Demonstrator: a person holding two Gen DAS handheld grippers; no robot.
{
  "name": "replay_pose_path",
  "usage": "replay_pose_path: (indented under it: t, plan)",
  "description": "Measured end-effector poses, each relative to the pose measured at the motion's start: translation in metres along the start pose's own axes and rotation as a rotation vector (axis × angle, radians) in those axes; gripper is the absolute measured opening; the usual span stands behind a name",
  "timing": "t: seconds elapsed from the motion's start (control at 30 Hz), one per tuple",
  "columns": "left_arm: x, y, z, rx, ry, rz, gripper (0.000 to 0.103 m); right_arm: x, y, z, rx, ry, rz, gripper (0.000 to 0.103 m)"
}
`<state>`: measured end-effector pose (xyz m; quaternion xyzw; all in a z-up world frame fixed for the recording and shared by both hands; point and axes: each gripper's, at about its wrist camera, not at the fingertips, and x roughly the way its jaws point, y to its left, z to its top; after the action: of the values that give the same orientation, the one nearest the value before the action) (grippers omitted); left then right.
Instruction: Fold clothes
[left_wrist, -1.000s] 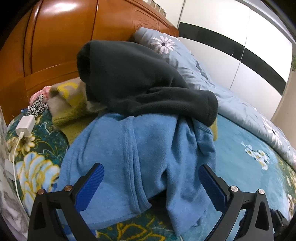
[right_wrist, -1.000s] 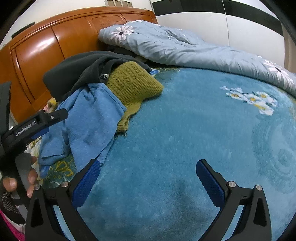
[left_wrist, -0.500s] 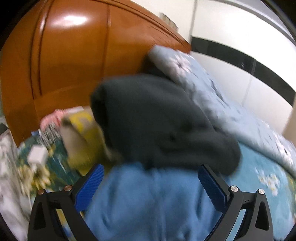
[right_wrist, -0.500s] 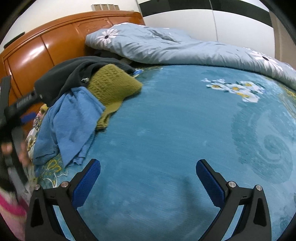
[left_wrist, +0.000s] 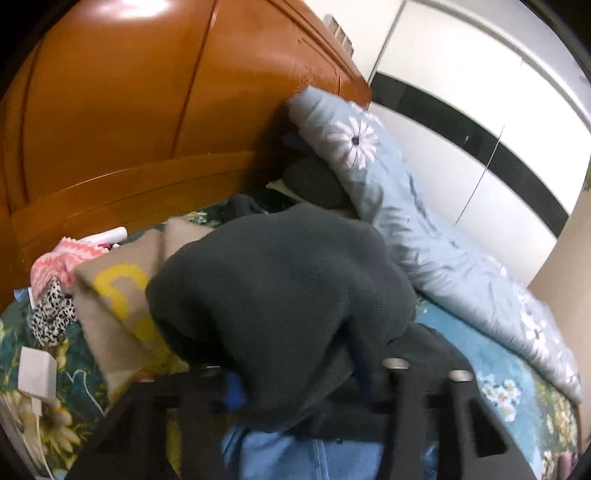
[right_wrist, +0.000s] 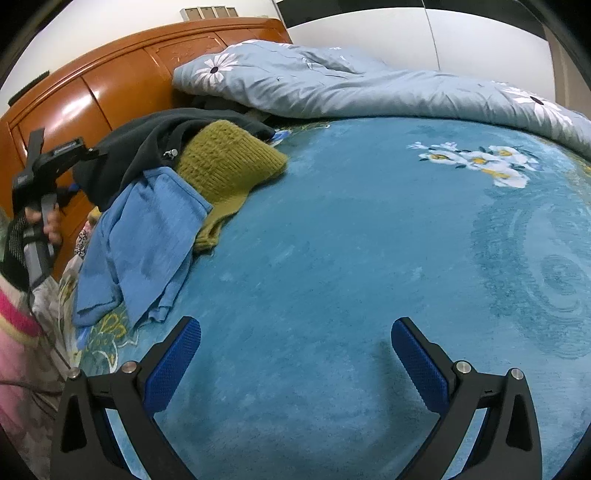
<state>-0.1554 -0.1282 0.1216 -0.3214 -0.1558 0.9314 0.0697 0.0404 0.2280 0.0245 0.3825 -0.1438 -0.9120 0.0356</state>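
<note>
A pile of clothes lies on the bed by the headboard: a dark grey fleece (left_wrist: 288, 302) on top, a light blue garment (right_wrist: 144, 240) under it, an olive knit sweater (right_wrist: 229, 162) beside. My left gripper (left_wrist: 295, 384) is shut on the dark grey fleece, whose fabric bunches between the jaws and hides the pads. It also shows at the left of the right wrist view (right_wrist: 79, 173), gripping the fleece's edge. My right gripper (right_wrist: 295, 365) is open and empty, low over the teal bedspread (right_wrist: 351, 258).
A wooden headboard (left_wrist: 147, 110) stands behind the pile. A pale blue flowered duvet (right_wrist: 369, 88) is bunched along the far side. A beige-and-yellow garment (left_wrist: 114, 302), pink and leopard-print items (left_wrist: 55, 295) and a white charger (left_wrist: 37, 369) lie at the left.
My left gripper moved forward into the pile and closed on the dark grey fleece. My right gripper stayed open and shifted a little over the bedspread.
</note>
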Motion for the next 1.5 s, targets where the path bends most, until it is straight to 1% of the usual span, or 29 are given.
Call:
replay_pose_path:
  t: [0.03, 0.07, 0.13, 0.23, 0.3, 0.37, 0.5, 0.57, 0.67, 0.77, 0.83, 0.9, 0.93, 1.0, 1.07, 1.17, 1.2, 1.27, 1.37, 1.4, 1.47, 1.5]
  plan:
    - [0.002, 0.000, 0.002, -0.016, 0.005, -0.005, 0.021, -0.003, -0.002, 0.000, 0.006, -0.006, 0.004, 0.103]
    - [0.003, 0.000, 0.005, -0.030, 0.007, -0.010, 0.020, -0.006, -0.004, 0.001, 0.011, -0.012, 0.008, 0.103]
    - [-0.001, -0.006, 0.012, -0.028, -0.020, -0.017, 0.018, -0.011, -0.008, 0.001, 0.023, -0.025, 0.015, 0.103]
    - [-0.018, -0.029, 0.023, 0.050, -0.078, -0.011, 0.016, -0.019, -0.013, 0.002, 0.040, -0.043, 0.027, 0.103]
    - [-0.029, -0.050, 0.032, 0.081, -0.091, -0.020, 0.016, -0.025, -0.017, 0.003, 0.051, -0.056, 0.035, 0.103]
    - [-0.044, -0.075, 0.038, 0.112, -0.110, -0.045, 0.015, -0.030, -0.021, 0.004, 0.063, -0.068, 0.042, 0.103]
    - [-0.073, -0.152, 0.037, 0.233, -0.147, -0.113, 0.015, -0.055, -0.042, 0.001, 0.095, -0.115, 0.056, 0.103]
    - [-0.084, -0.195, 0.029, 0.291, -0.158, -0.159, 0.015, -0.071, -0.055, -0.001, 0.110, -0.144, 0.053, 0.103]
    - [-0.098, -0.261, 0.013, 0.362, -0.169, -0.244, 0.015, -0.102, -0.086, -0.008, 0.160, -0.209, 0.033, 0.103]
    - [-0.113, -0.320, -0.010, 0.414, -0.155, -0.365, 0.015, -0.135, -0.121, -0.020, 0.222, -0.271, -0.007, 0.103]
    - [-0.126, -0.367, -0.034, 0.486, -0.141, -0.466, 0.015, -0.157, -0.145, -0.028, 0.263, -0.311, -0.037, 0.103]
    - [-0.135, -0.407, -0.058, 0.554, -0.116, -0.543, 0.015, -0.181, -0.169, -0.037, 0.312, -0.350, -0.069, 0.103]
    - [-0.140, -0.428, -0.077, 0.585, -0.083, -0.592, 0.015, -0.193, -0.181, -0.042, 0.339, -0.371, -0.085, 0.103]
    - [-0.144, -0.467, -0.115, 0.638, 0.000, -0.686, 0.015, -0.219, -0.203, -0.053, 0.388, -0.414, -0.119, 0.103]
    - [-0.139, -0.505, -0.163, 0.701, 0.105, -0.769, 0.015, -0.245, -0.222, -0.067, 0.435, -0.455, -0.190, 0.103]
    - [-0.122, -0.545, -0.223, 0.791, 0.207, -0.800, 0.015, -0.278, -0.244, -0.088, 0.493, -0.487, -0.300, 0.103]
    - [-0.115, -0.555, -0.239, 0.808, 0.234, -0.800, 0.015, -0.291, -0.253, -0.098, 0.516, -0.493, -0.343, 0.103]
    - [-0.103, -0.576, -0.267, 0.828, 0.271, -0.793, 0.016, -0.306, -0.265, -0.112, 0.550, -0.499, -0.399, 0.103]
    - [-0.085, -0.586, -0.284, 0.834, 0.289, -0.768, 0.018, -0.324, -0.280, -0.131, 0.599, -0.495, -0.447, 0.103]
    - [-0.080, -0.588, -0.289, 0.836, 0.301, -0.763, 0.022, -0.326, -0.281, -0.133, 0.604, -0.491, -0.454, 0.103]
    - [-0.075, -0.581, -0.292, 0.842, 0.353, -0.772, 0.024, -0.327, -0.280, -0.133, 0.601, -0.480, -0.464, 0.103]
    - [-0.078, -0.570, -0.290, 0.844, 0.371, -0.787, 0.027, -0.325, -0.277, -0.129, 0.588, -0.474, -0.460, 0.103]
